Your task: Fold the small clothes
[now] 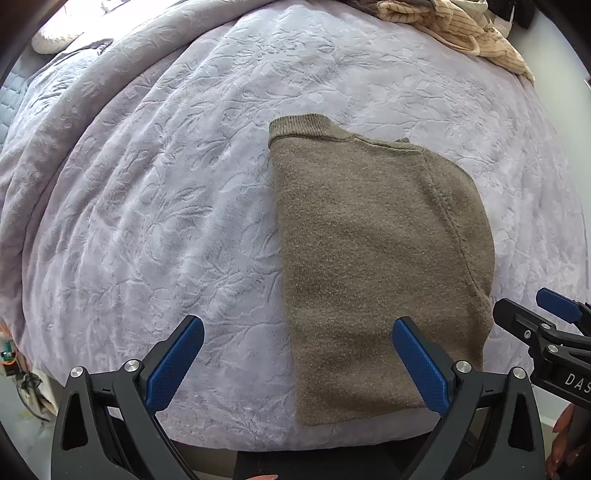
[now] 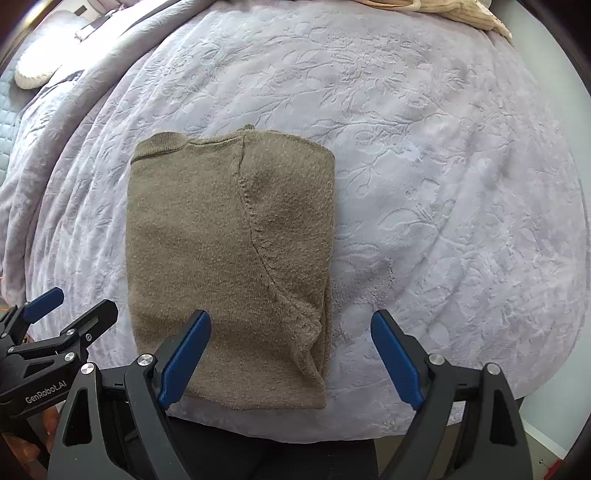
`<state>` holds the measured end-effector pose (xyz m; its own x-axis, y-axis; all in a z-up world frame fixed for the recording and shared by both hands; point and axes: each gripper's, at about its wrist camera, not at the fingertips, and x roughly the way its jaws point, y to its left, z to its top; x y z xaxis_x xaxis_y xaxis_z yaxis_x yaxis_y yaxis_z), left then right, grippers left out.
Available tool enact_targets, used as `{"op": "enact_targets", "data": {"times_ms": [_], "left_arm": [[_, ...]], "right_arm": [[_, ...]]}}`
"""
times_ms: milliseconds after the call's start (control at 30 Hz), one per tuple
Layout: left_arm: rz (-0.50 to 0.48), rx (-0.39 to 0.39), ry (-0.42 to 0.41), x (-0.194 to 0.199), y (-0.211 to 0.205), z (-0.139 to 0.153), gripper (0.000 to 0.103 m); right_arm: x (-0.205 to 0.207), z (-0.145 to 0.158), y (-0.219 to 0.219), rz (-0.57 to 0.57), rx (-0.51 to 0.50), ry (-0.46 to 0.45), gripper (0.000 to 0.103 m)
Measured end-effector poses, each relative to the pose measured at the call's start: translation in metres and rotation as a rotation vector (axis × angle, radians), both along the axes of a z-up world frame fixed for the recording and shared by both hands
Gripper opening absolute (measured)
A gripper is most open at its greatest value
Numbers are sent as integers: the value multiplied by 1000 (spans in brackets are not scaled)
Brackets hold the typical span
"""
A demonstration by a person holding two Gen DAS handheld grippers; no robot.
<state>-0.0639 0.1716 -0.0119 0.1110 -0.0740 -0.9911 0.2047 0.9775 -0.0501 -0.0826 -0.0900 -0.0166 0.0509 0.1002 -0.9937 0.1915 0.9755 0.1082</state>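
Observation:
A brown knit sweater point(image 1: 369, 258) point(image 2: 221, 258) lies folded into a tall rectangle on the lavender embossed blanket point(image 1: 166, 203) point(image 2: 443, 166), its ribbed collar at the far left corner. My left gripper point(image 1: 298, 322) hovers open over the sweater's near left edge, with nothing pressed between its blue pads point(image 1: 421, 365). My right gripper point(image 2: 291, 314) stands wide open above the sweater's near right corner, where a sleeve fold bunches; it holds nothing. Each gripper shows at the side of the other's view: the right gripper point(image 1: 532, 310) and the left gripper point(image 2: 79, 301).
A beige striped garment point(image 1: 461, 33) point(image 2: 461, 14) lies heaped at the back right of the bed. A pale slipper-like object point(image 1: 55, 35) point(image 2: 33, 70) rests at the far left. The bed's front edge runs just below the sweater's hem. A hand point(image 1: 565, 435) grips the right handle.

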Motion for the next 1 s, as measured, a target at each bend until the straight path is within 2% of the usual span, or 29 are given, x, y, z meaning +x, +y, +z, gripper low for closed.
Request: {"op": "enact_targets", "data": {"times_ms": [300,1000], "left_arm": [[-10,23,-29,-2,-5,7,102],[11,26,-21,-3,-1,6,102]], "right_arm": [[4,1,2,4,-28,6,90],[3,1,3,-1,-41,15,90]]}}
